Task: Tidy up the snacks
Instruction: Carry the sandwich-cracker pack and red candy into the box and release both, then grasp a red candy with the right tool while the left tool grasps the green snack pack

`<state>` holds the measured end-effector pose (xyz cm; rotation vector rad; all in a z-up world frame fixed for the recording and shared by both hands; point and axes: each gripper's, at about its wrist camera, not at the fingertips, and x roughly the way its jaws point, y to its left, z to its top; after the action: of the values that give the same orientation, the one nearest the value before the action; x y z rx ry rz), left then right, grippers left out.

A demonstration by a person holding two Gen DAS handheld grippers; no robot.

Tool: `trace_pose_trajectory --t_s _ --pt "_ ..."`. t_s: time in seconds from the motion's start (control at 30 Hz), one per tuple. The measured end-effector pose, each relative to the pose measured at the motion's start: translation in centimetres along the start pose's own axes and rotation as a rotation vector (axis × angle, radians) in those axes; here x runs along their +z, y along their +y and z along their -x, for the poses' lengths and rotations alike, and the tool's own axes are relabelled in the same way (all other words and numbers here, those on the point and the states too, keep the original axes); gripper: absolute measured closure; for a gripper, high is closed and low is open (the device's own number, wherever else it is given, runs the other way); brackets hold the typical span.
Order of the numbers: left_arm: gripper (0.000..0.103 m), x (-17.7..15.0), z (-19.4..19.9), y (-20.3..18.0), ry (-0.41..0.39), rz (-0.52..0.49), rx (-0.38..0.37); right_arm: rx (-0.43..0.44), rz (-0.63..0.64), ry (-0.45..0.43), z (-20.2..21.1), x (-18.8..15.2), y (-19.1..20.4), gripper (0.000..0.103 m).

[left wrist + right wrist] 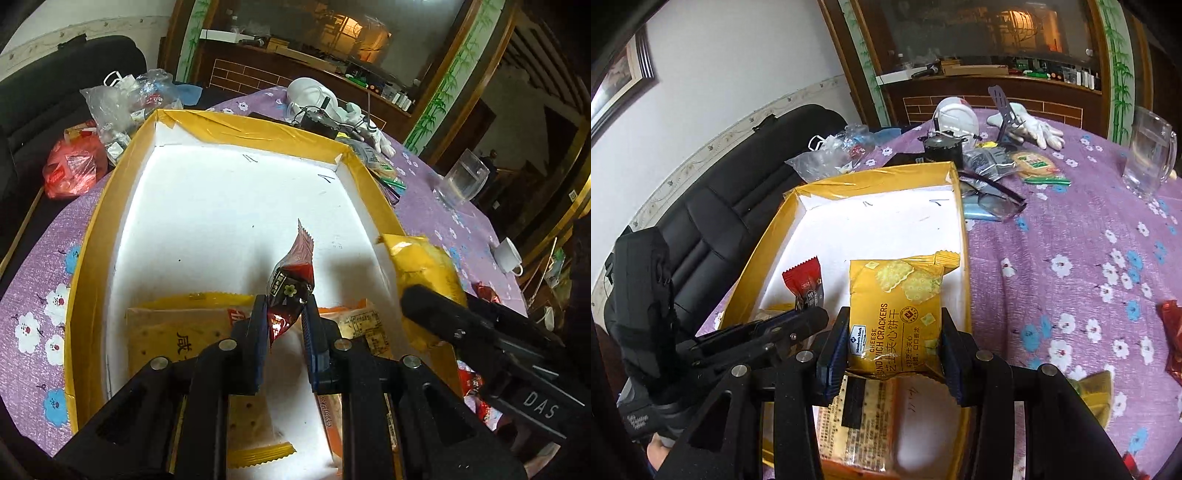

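left claw (284,314) grips red candy (291,284); right claw (892,347) grips cracker pack (897,314).

A home: floral tablecloth (1071,229), black sofa (713,218), wooden cabinet (979,74).

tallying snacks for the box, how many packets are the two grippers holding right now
2. The left gripper is shut on a small dark red snack packet; the right gripper is shut on a yellow cheese cracker pack. Both are over the yellow box.
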<state>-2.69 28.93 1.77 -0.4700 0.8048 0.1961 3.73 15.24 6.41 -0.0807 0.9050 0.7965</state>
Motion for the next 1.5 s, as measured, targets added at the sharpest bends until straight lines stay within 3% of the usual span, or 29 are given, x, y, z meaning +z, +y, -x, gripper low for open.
trace_pose_trajectory --t_s 0.5,0.77,1.07,1.5 --pt "0.087 0.2 0.1 -0.1 -0.007 -0.015 0.018 0.036 -0.043 0.023 -1.6 -0.2 -0.7 0.056" --pt "0.067 0.2 0.7 0.1 -0.030 -0.003 -0.009 0.049 -0.050 -0.007 -0.3 0.0 -0.7 0.053" --pt "0.067 0.3 2.9 -0.7 -0.070 -0.012 -0.023 0.065 -0.075 -0.049 3.7 0.1 -1.7 0.053" --pt "0.067 -1.0 3.2 -6.8 -0.033 -0.162 -0.076 -0.003 -0.279 -0.105 11.2 -3.5 -12.7 0.052"
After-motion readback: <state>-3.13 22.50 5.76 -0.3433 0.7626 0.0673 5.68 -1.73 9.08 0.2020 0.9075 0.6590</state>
